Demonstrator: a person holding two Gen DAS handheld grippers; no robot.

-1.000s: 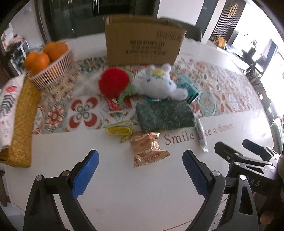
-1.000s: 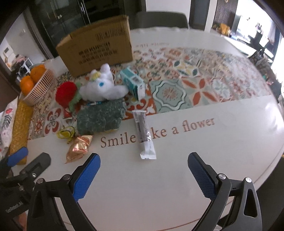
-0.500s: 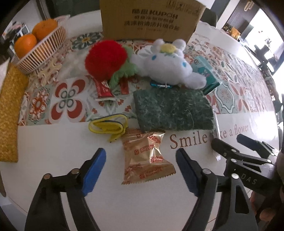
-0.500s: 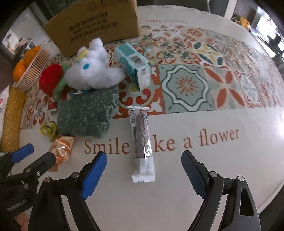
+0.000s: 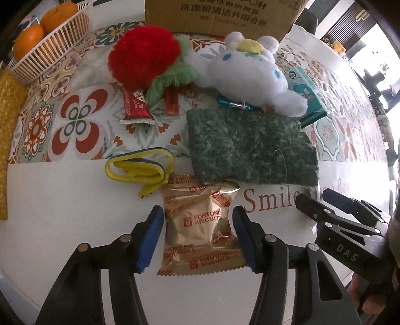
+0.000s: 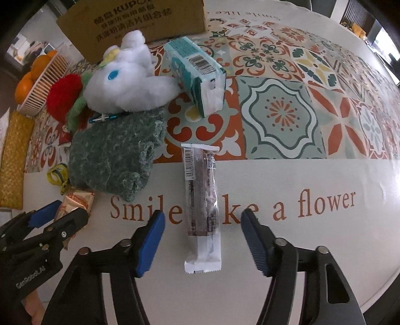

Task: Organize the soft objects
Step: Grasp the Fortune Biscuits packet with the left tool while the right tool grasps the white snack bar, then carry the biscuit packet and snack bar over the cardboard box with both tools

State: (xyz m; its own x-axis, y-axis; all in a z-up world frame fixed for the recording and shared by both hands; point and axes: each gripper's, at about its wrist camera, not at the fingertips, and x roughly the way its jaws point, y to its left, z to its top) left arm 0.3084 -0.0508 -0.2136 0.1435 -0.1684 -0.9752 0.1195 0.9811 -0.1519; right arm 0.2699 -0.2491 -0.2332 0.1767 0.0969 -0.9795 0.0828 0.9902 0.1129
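Observation:
My left gripper (image 5: 198, 236) is open, its blue pads on either side of a gold biscuit packet (image 5: 197, 225) lying on the white table. My right gripper (image 6: 202, 240) is open around the near end of a long dark snack bar wrapper (image 6: 201, 190). Behind lie a green fuzzy cloth (image 5: 250, 147), a white plush bunny (image 5: 250, 72), and a red and green plush (image 5: 145, 57). The cloth (image 6: 115, 155), bunny (image 6: 125, 80) and red plush (image 6: 63, 97) also show in the right wrist view.
A cardboard box (image 5: 220, 15) stands at the back. A basket of oranges (image 5: 42, 47) is at far left beside a yellow mat (image 5: 10, 125). A teal tissue pack (image 6: 195, 72), red sachets (image 5: 133, 105) and a yellow strap (image 5: 140, 170) lie about.
Both grippers have moved forward and down. The left now brackets the biscuit packet and the right brackets the snack bar; both jaws have narrowed somewhat.

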